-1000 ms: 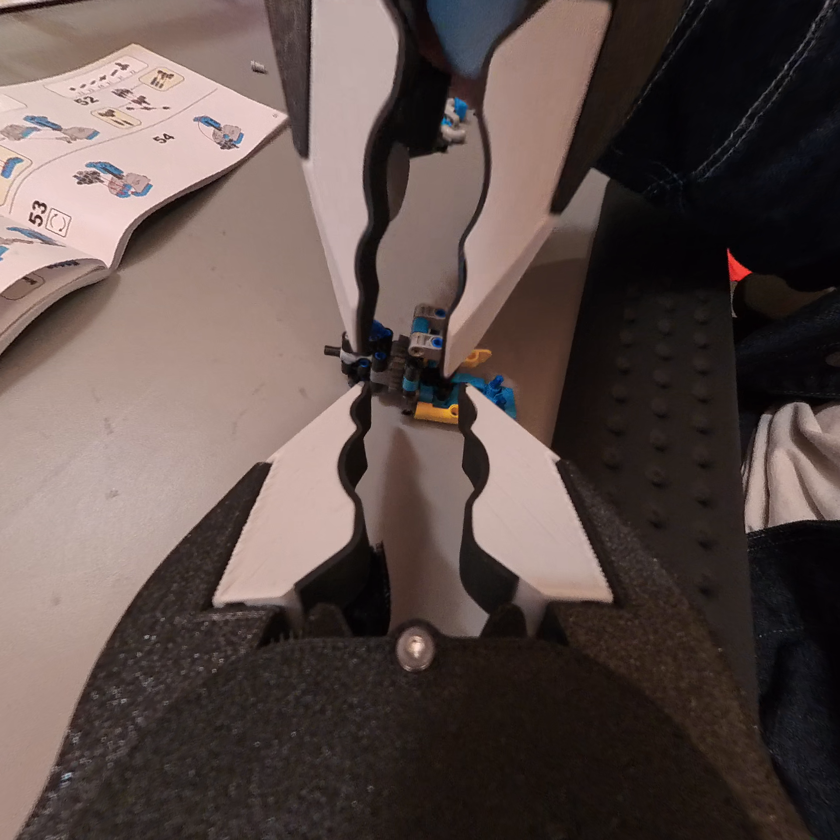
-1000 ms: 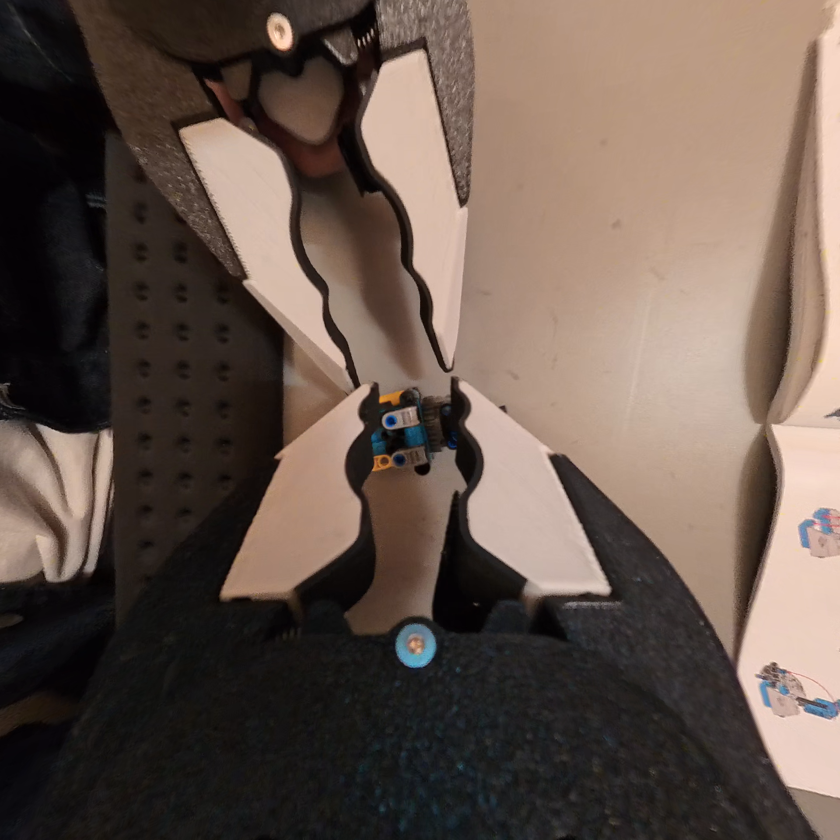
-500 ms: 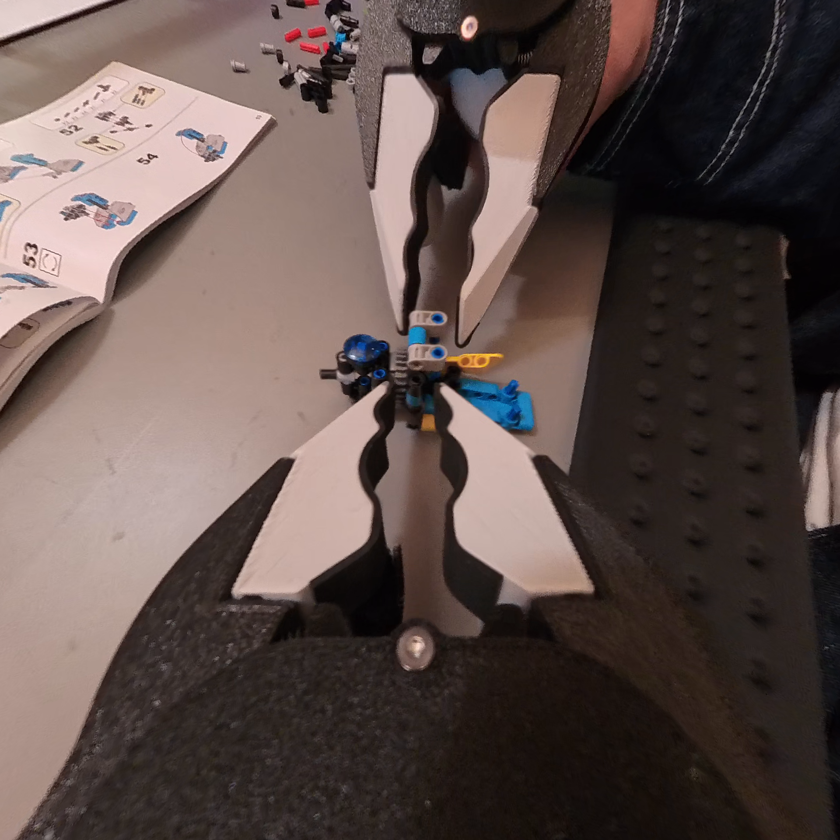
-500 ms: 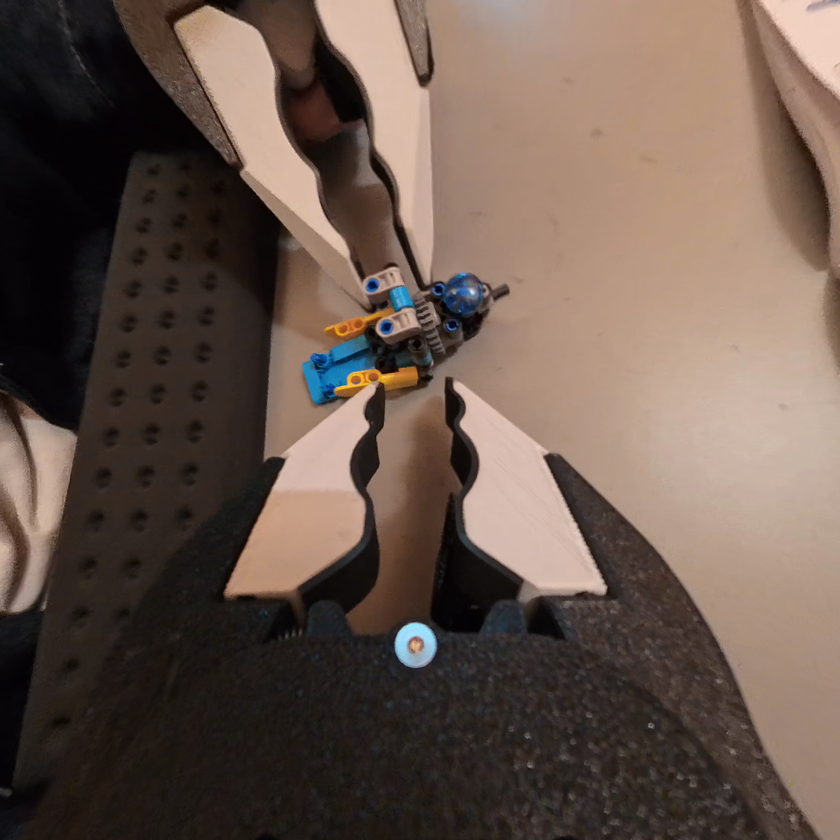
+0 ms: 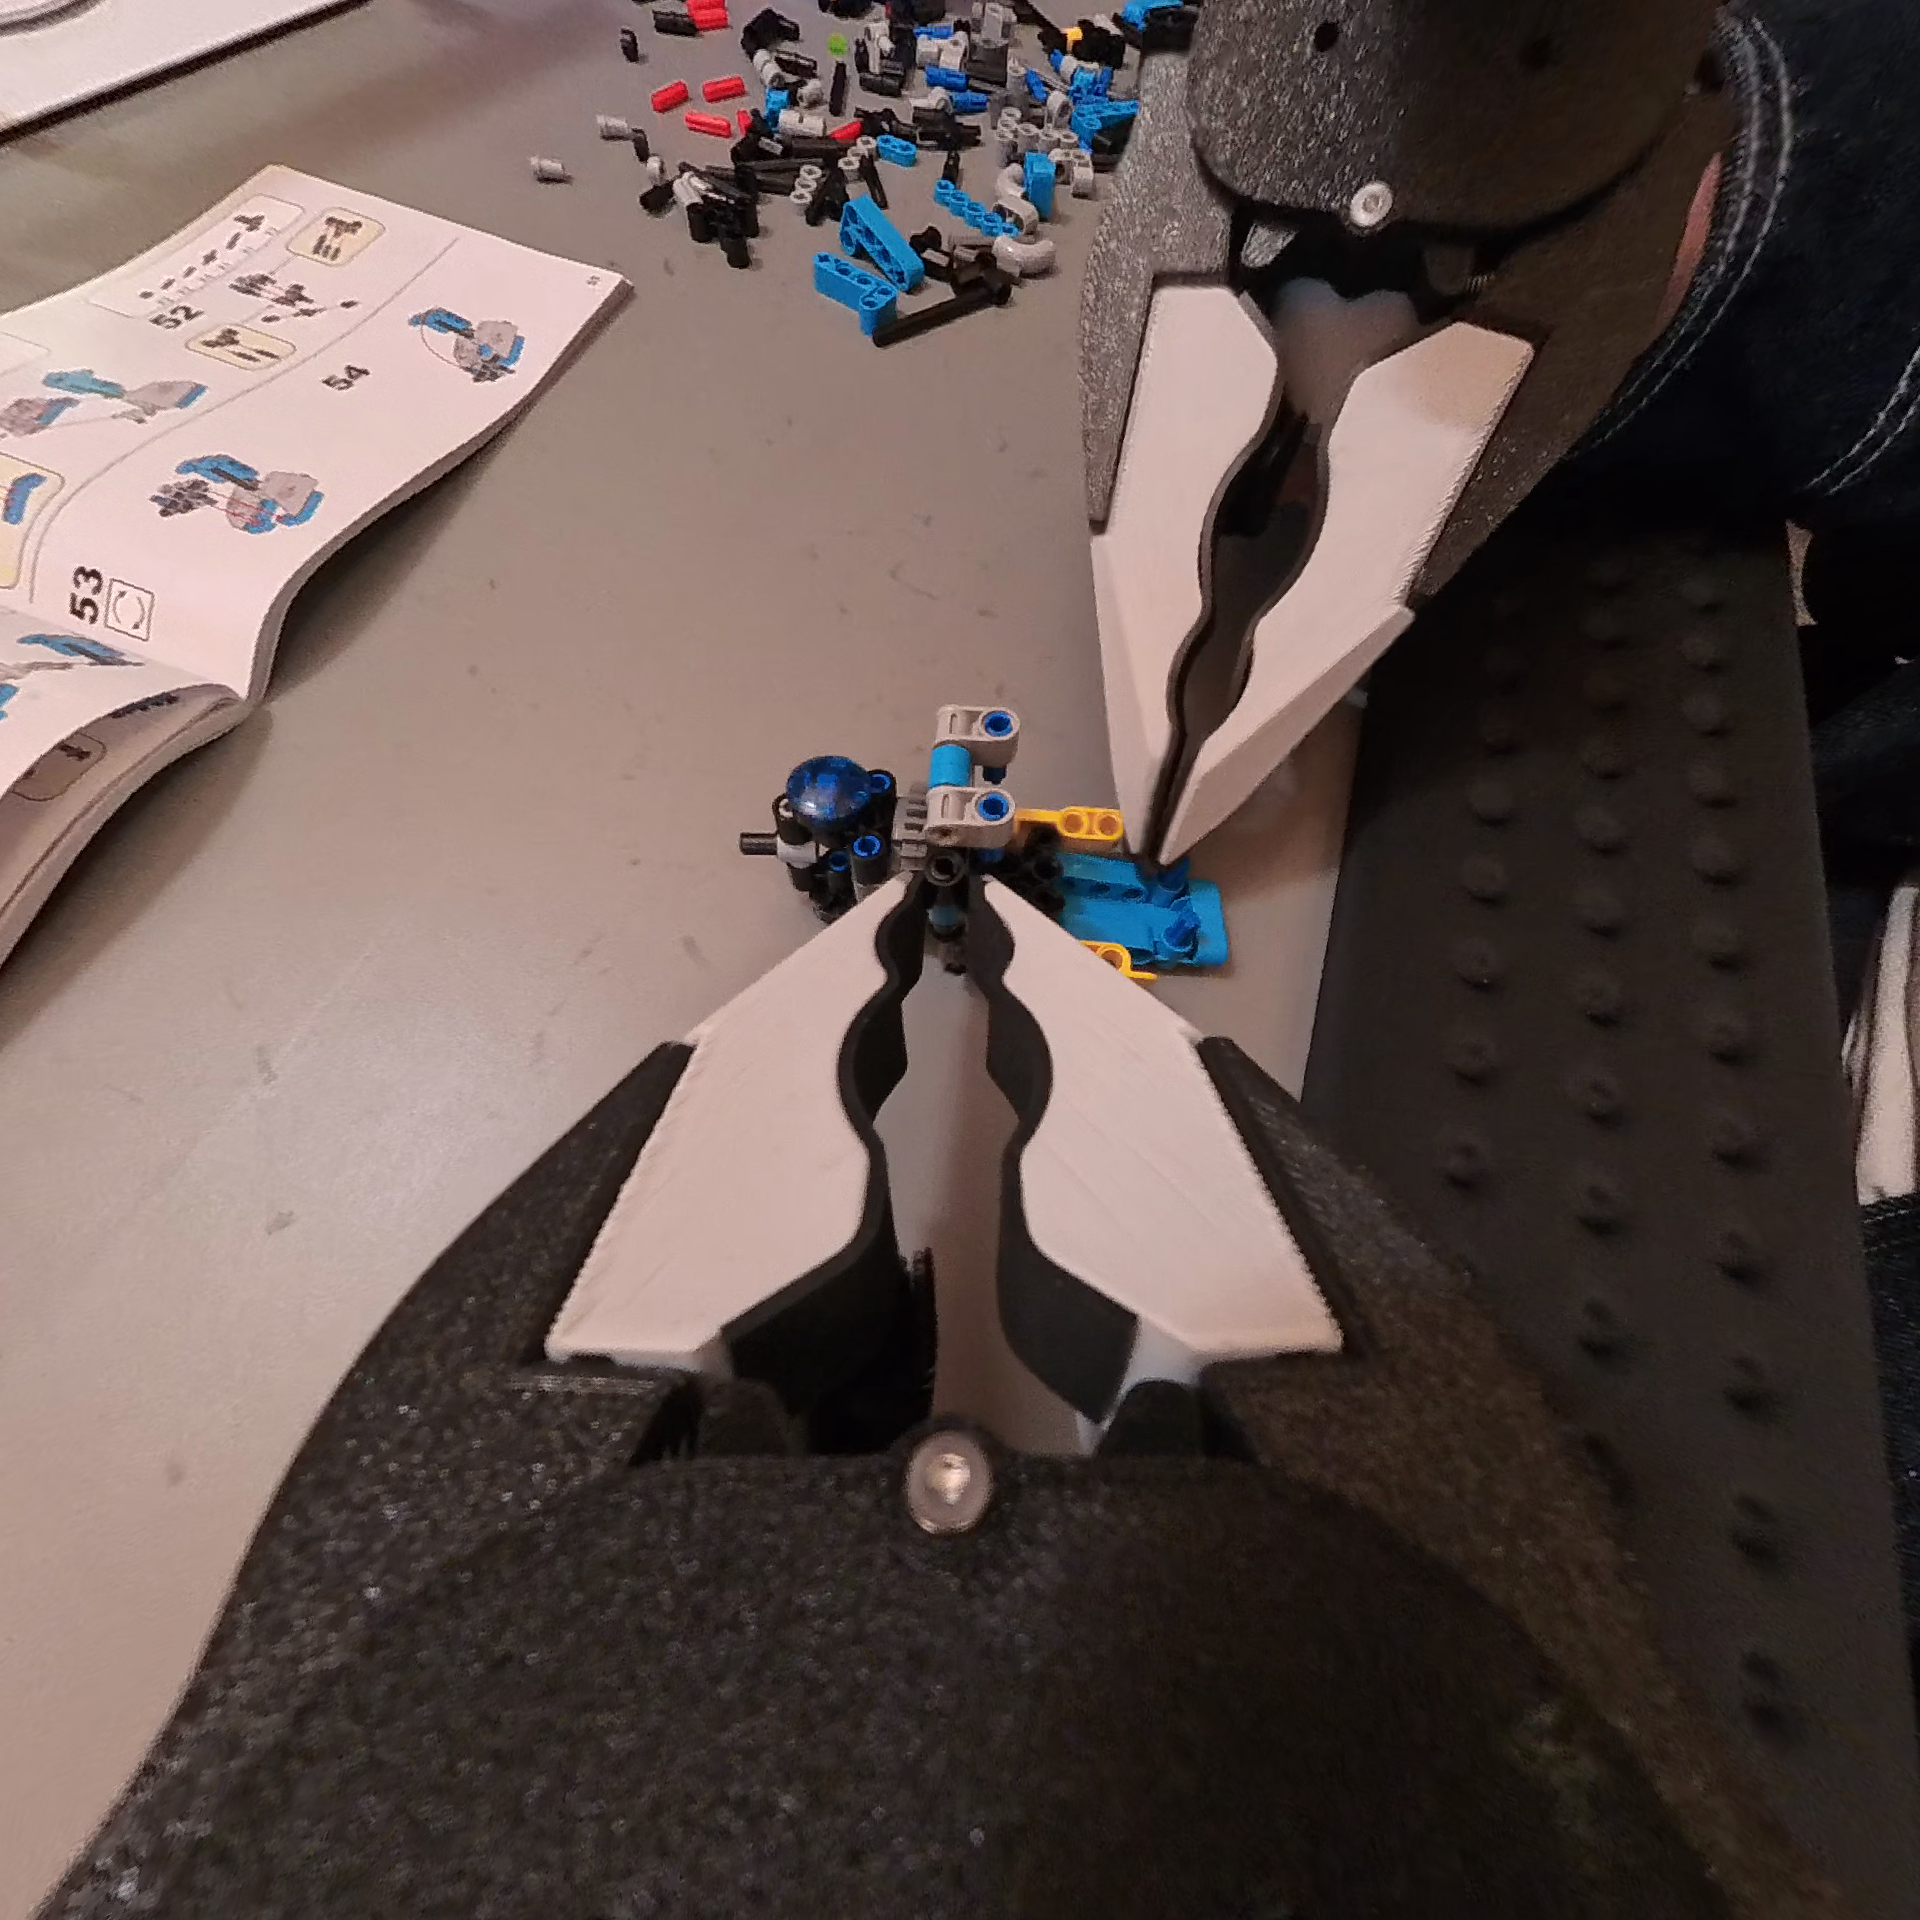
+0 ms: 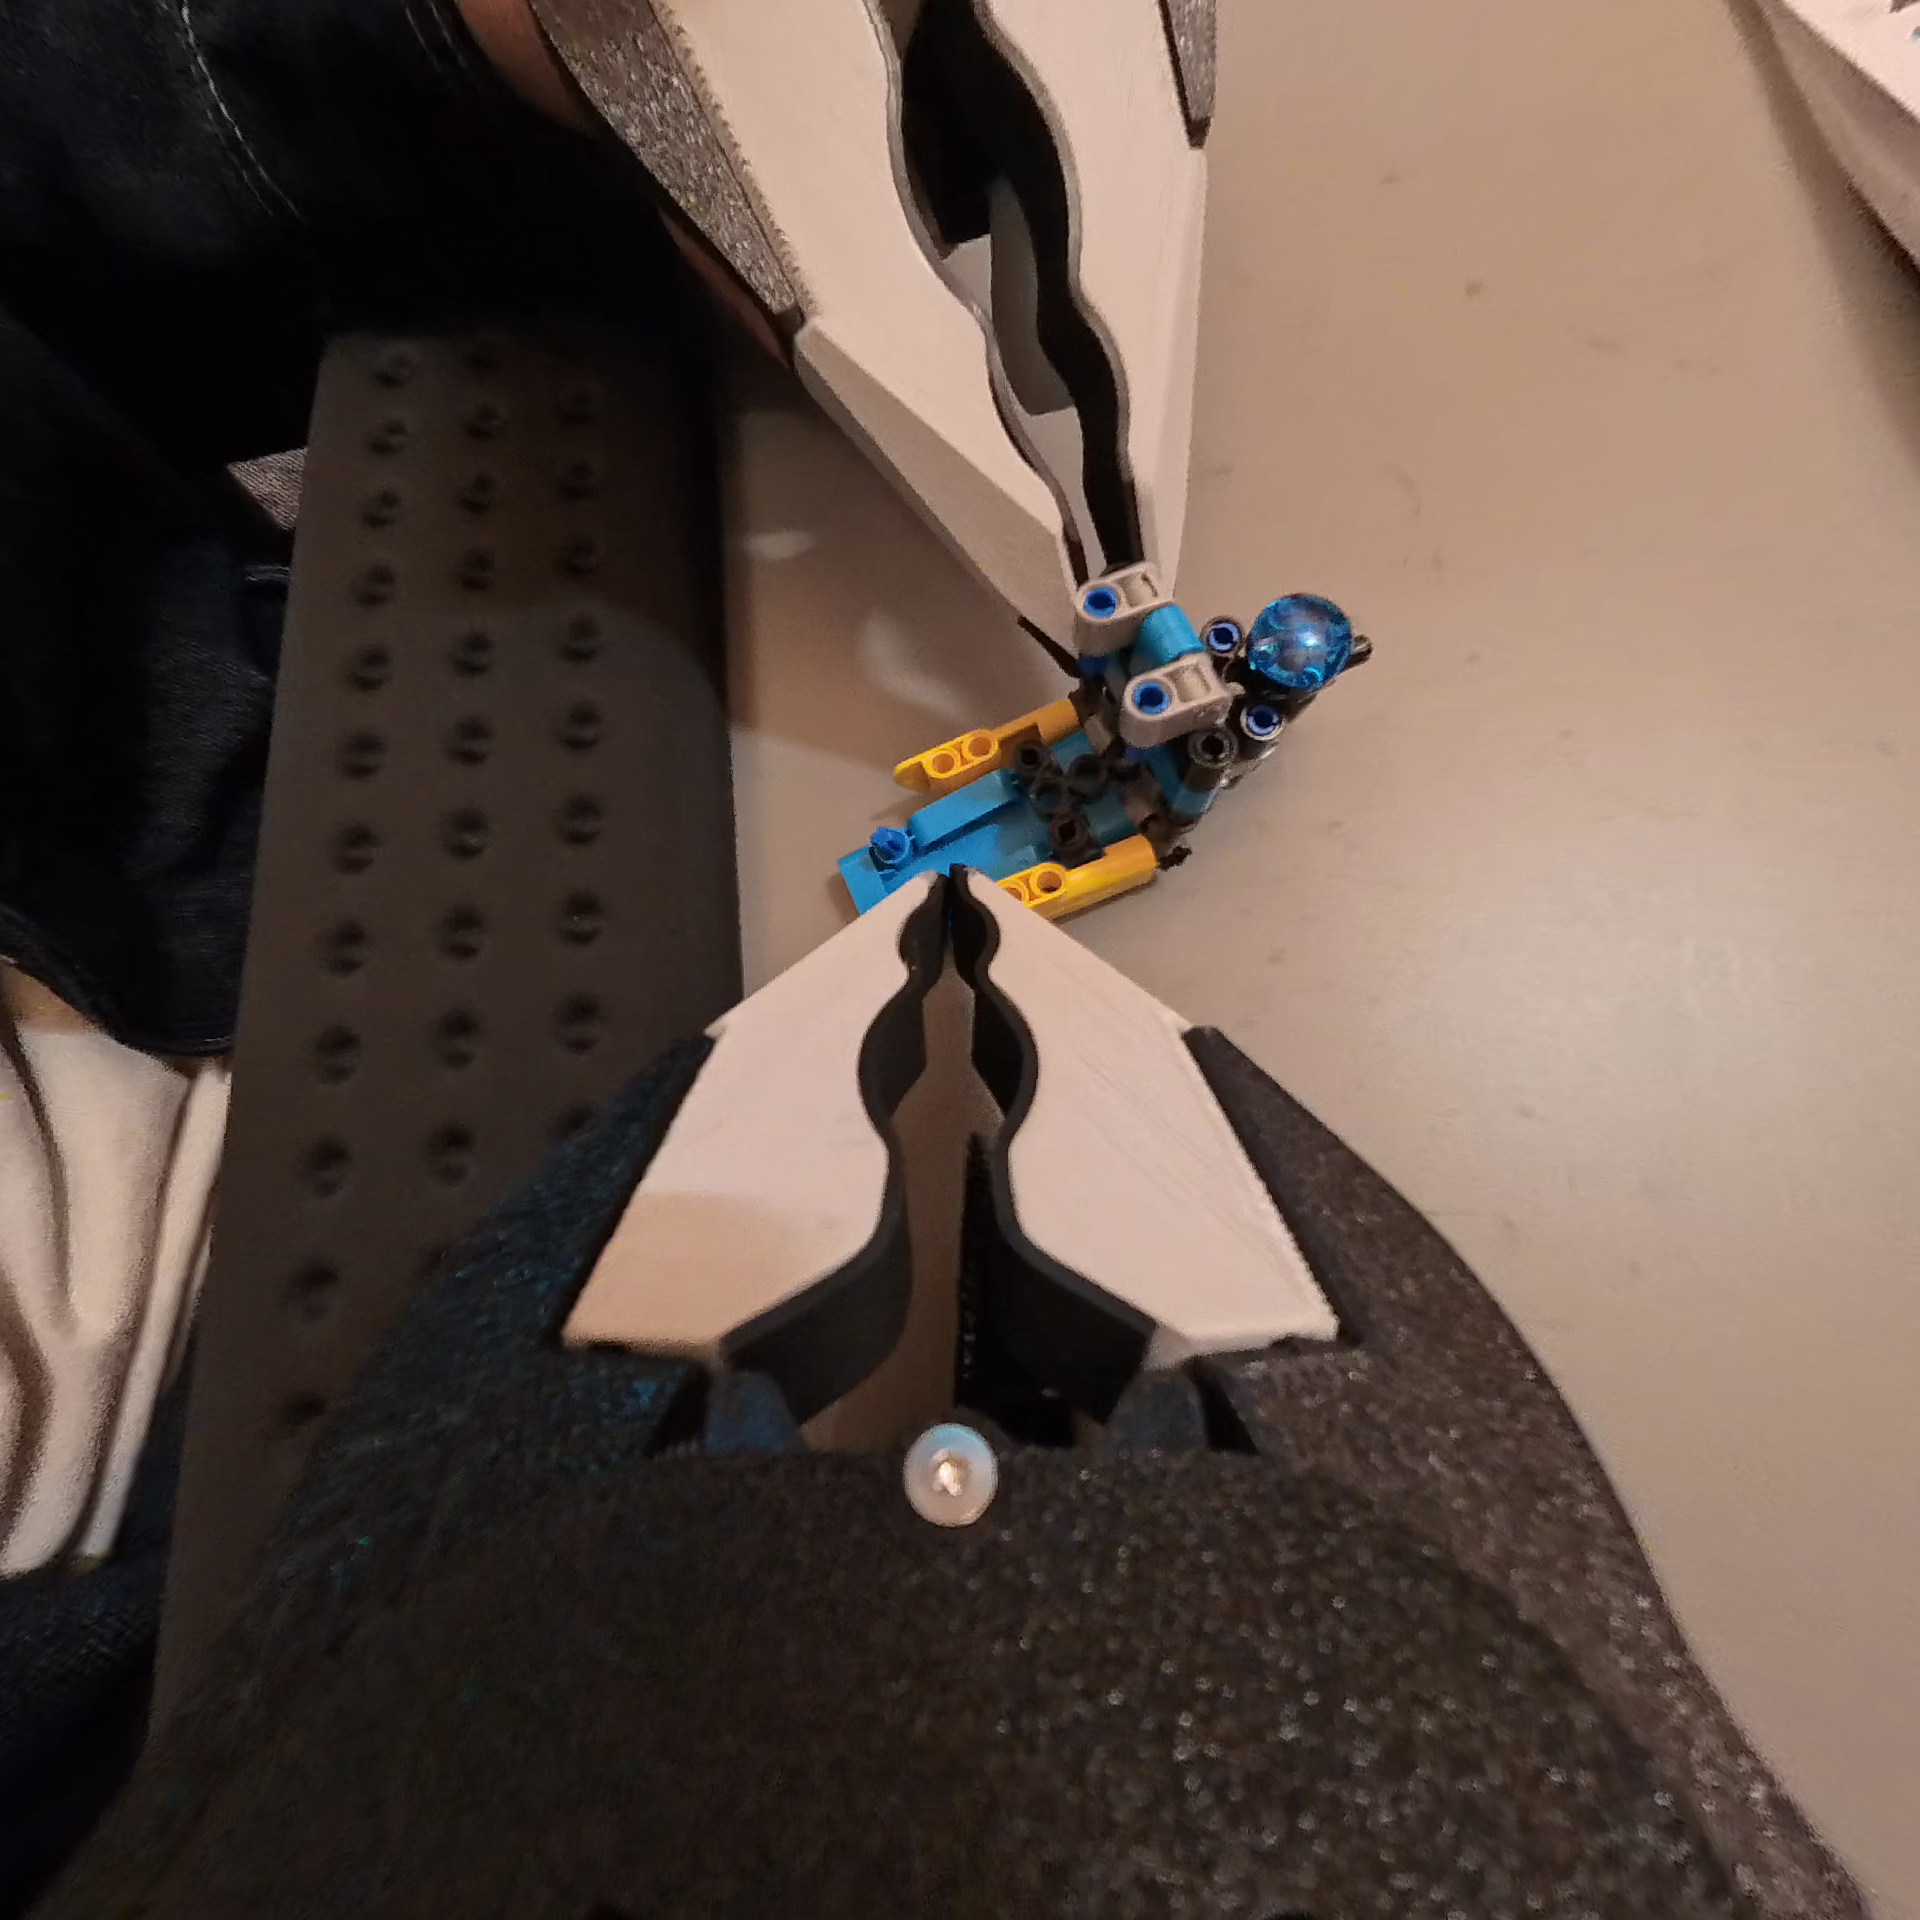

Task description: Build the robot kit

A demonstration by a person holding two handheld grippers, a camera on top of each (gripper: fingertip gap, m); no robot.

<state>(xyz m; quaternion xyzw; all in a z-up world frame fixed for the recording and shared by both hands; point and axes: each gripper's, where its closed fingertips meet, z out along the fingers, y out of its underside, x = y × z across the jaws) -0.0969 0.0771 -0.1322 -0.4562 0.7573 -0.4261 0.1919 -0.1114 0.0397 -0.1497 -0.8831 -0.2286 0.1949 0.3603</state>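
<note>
A small brick model (image 5: 956,831) of blue, grey, black and yellow parts, with a clear blue dome, lies on the grey table (image 5: 468,935). My left gripper (image 5: 948,896) is nearly shut, its tips pinching the model's near side. In the right wrist view (image 6: 1117,566) its tips sit at a grey connector (image 6: 1112,603). My right gripper (image 6: 951,883) is shut, its tips touching the edge of the model's blue plate (image 6: 935,831). It also shows in the left wrist view (image 5: 1158,847), coming down from the upper right.
An open instruction booklet (image 5: 260,416) lies to the left. A pile of loose small pieces (image 5: 883,135) lies at the back. A dark studded strip (image 5: 1558,1039) runs along the table's right side. A person's denim sleeve (image 5: 1818,260) is behind the right gripper. Tip to tip, the grippers are about 5 centimeters apart.
The right gripper let go of the model, drew back and shut, and now touches the blue plate end. The left gripper narrowed onto the model. Both cameras have pulled back.
</note>
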